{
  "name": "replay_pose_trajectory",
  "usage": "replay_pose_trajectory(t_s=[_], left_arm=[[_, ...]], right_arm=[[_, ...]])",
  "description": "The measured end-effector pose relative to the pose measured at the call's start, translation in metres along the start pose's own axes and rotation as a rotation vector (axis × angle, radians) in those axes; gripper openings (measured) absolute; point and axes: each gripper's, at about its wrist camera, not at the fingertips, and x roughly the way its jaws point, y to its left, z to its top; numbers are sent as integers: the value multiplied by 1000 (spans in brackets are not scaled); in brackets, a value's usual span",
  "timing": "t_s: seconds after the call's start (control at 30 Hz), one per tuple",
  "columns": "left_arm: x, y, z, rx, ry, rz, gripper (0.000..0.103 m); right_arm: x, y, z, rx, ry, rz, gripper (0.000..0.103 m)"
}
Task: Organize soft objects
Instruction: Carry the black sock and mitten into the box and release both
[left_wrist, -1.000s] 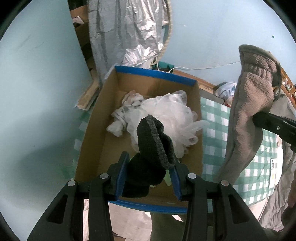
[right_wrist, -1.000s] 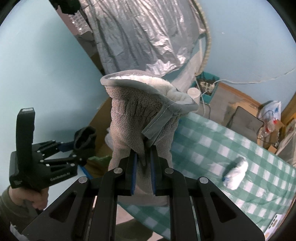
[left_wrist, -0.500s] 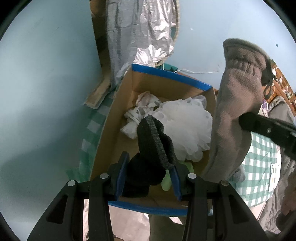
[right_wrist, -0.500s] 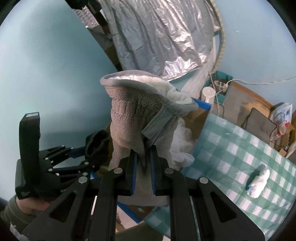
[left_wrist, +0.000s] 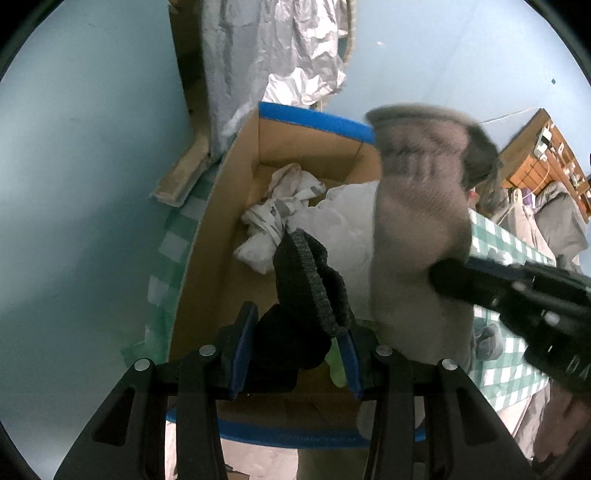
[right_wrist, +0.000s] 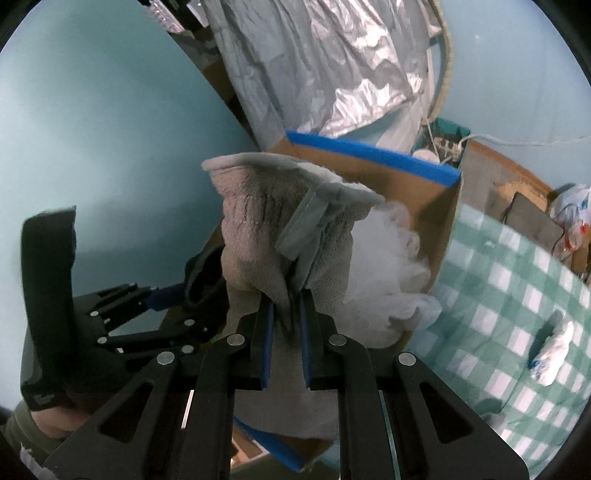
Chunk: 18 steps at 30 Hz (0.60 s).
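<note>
My left gripper (left_wrist: 295, 332) is shut on a black knit sock (left_wrist: 306, 291) and holds it above the near end of a cardboard box with blue-taped rim (left_wrist: 314, 120). My right gripper (right_wrist: 286, 314) is shut on a grey fleece glove (right_wrist: 266, 229), which hangs over the box's right side; the glove also shows in the left wrist view (left_wrist: 417, 229). Inside the box lie a white mesh bath sponge (left_wrist: 336, 225) and a crumpled white cloth (left_wrist: 280, 206). The left gripper (right_wrist: 162, 295) shows at the left of the right wrist view.
The box stands on a green checked tablecloth (right_wrist: 517, 280). A white and blue rolled cloth (right_wrist: 552, 349) lies on the cloth to the right. A silver foil sheet (left_wrist: 280, 55) hangs behind the box. Light blue walls surround the table.
The right gripper has carried the grey glove leftwards, from beside the box to over its right side. The left gripper with the black sock has shifted slightly over the box.
</note>
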Motion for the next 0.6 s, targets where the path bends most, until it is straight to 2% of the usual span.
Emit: replay_pose_trajectory(t_s=[0.13,0.2,0.27,0.33,0.4,0.6], left_arm=[[11,2,-1,-12,20,13,44],[13,2,-1,-14,21,17,46],[15,2,-3,-12,25,25,56],[16,3,-5,-9,22,52,60],[14,5,-6,-12,20,55,64],[1,8,-9,-35,-5,58,70]], right_arm=[[12,0,-9,2,28,5,12],[14,0,-12,-5,31,2,21],[16,0,-12,-5,37,-17,27],[15,0,-14,-10,35,-25,29],[13,-1,-14,-13,29,-31,40],[-7,0,-12,-39,-25,-53,50]])
